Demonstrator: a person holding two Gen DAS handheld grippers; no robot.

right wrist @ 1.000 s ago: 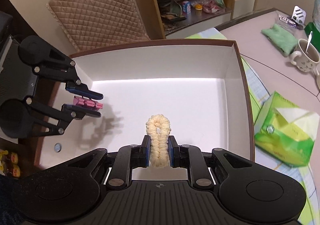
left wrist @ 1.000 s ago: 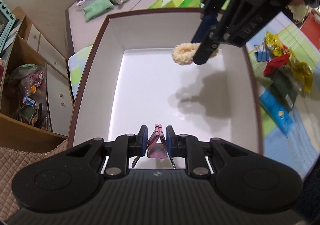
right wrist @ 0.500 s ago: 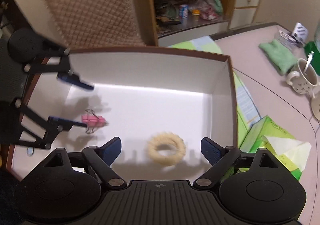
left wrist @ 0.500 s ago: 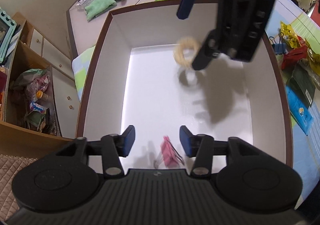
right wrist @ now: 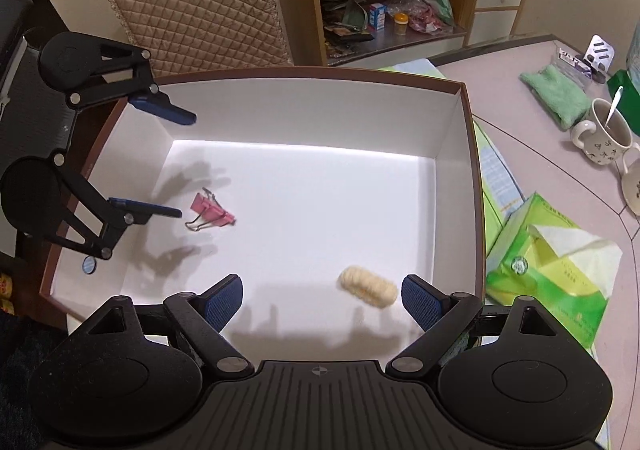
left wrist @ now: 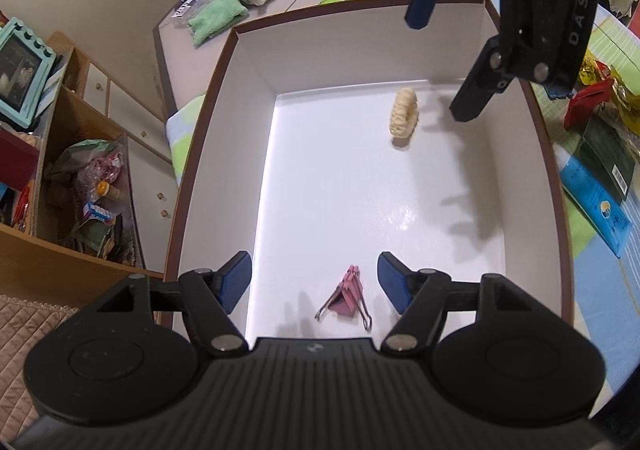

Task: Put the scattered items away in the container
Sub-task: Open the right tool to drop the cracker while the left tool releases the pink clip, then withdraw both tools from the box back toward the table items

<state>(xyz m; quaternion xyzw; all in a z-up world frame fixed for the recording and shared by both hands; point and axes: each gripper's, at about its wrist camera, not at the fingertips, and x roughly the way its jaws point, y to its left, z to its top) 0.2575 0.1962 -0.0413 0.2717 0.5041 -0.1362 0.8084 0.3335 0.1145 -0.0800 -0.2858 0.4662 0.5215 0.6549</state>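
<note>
Now both grippers hang empty over the box [left wrist: 224, 98], jaws spread wide.

Left gripper [left wrist: 315, 278] hovers just above the pink binder clip [left wrist: 346, 296] lying on the box floor near one wall; right gripper [right wrist: 322, 300] sits over the cream scrunchie [right wrist: 368, 286] near the opposite wall, which looks tipped on edge and may roll. Risk: a lowered finger could catch the box rim while pulling out toward the packets [left wrist: 596, 122] beside the box.

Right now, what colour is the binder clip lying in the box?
Pink binder clip with metal wire handles; clearest in the right wrist view.
</note>
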